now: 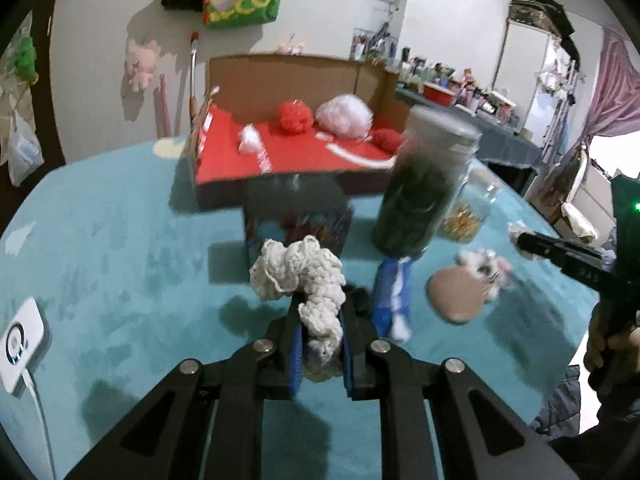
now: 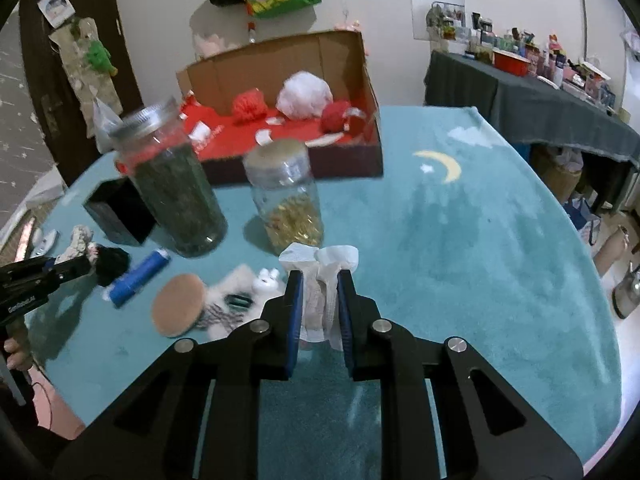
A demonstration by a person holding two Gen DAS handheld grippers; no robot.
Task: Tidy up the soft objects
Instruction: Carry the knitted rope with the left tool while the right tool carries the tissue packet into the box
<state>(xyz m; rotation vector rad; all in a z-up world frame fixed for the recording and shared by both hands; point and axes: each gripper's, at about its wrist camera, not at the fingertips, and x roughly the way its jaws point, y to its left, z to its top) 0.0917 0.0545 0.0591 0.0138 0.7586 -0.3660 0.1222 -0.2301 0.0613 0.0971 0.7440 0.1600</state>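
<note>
My left gripper (image 1: 322, 312) is shut on a white crocheted piece (image 1: 304, 276) and holds it above the teal table cover (image 1: 120, 240). My right gripper (image 2: 319, 280) is shut on a crumpled white cloth (image 2: 326, 280), held above the table. An open cardboard box (image 1: 296, 76) with a red floor stands at the back; it holds a red pom (image 1: 295, 117), a white puff (image 1: 345, 115) and a red ball (image 1: 387, 138). The box also shows in the right wrist view (image 2: 288, 62). A white fluffy item (image 2: 236, 304) and a tan round pad (image 2: 178, 310) lie on the table.
A tall jar of dark green stuff (image 2: 180, 184) and a jar of yellow bits (image 2: 290, 204) stand before the box. A black box (image 2: 120, 212), a blue tube (image 2: 138, 276) and a white charger (image 1: 20, 344) lie on the table. A cluttered grey table (image 2: 532, 92) stands far right.
</note>
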